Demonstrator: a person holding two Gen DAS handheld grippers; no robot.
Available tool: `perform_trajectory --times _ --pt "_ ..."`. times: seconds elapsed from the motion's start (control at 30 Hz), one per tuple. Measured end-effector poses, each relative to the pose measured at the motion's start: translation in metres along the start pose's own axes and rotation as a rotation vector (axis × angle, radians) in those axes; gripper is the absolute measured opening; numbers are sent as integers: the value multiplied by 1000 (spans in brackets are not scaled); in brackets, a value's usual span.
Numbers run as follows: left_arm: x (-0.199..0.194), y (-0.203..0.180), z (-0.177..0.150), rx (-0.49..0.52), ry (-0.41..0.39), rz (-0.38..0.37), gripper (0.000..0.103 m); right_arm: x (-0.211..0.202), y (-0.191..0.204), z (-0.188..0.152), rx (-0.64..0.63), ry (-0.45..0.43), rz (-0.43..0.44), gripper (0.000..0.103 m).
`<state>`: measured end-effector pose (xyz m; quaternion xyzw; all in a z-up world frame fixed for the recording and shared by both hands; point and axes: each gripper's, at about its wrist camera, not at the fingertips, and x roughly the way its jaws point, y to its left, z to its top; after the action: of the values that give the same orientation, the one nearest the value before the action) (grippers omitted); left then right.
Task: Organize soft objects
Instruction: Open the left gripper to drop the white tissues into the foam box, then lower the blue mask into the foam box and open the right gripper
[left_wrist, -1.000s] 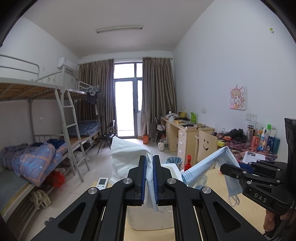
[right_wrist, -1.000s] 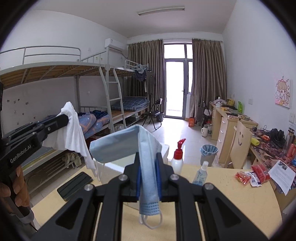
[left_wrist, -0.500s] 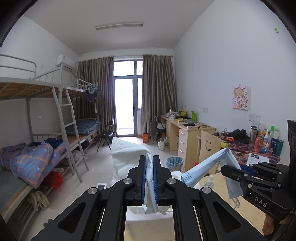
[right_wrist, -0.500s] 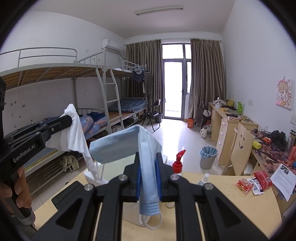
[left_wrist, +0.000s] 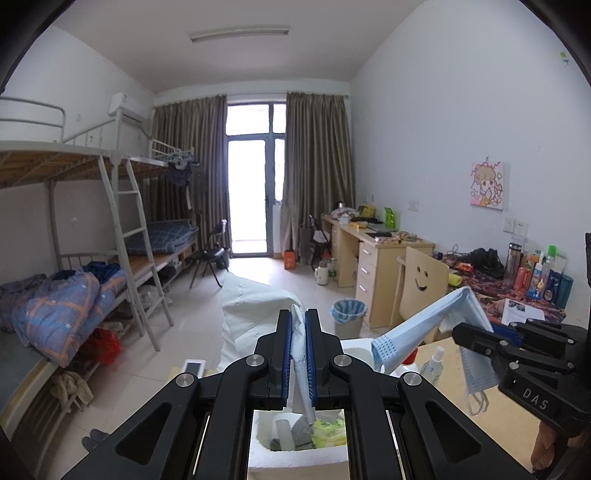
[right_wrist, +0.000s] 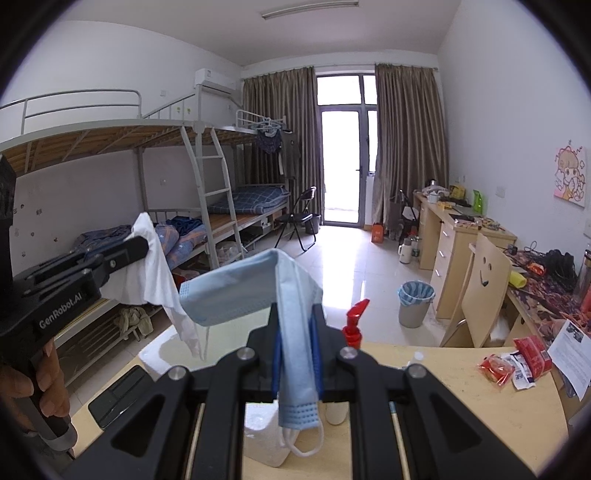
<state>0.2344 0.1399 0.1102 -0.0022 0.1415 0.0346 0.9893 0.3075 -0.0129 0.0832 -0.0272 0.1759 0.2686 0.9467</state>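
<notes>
Above foam box (left_wrist: 295, 458) — L gripper (left_wrist: 298, 354) pinches cloth (left_wrist: 251, 314) (white).

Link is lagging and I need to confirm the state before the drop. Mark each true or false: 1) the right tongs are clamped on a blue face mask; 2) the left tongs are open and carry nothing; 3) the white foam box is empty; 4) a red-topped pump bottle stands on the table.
1) True: the right tongs are shut on the pale blue pleated face mask.
2) False: the left tongs are shut on a white cloth.
3) False: the white foam box already holds several soft items.
4) True: the red-topped pump bottle stands on the light wooden table.
</notes>
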Motion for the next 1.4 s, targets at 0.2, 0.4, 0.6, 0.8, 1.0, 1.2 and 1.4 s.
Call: perform_trajectory --times 0.2,0.4,0.6,0.8,1.0,1.2,1.4 --pt "14 -7 -1 1 17 -30 8 -10 -14 4 33 -22 -52 17" --pt "22 -15 -2 11 32 -52 8 -21 -26 4 47 -29 -98 17" --pt "29 -17 -4 18 52 -59 8 -29 -30 2 64 -38 -127 17" --pt "35 -18 -5 25 72 -48 8 -30 -30 0 60 -38 -130 17" --pt "41 -14 -7 10 90 -28 67 -31 -31 -1 66 -36 -133 17" --pt "34 -15 -9 18 73 -5 102 -31 -33 -2 73 -34 -119 17" --pt "29 -18 -9 34 78 12 102 -30 -34 -2 66 -35 -112 17"
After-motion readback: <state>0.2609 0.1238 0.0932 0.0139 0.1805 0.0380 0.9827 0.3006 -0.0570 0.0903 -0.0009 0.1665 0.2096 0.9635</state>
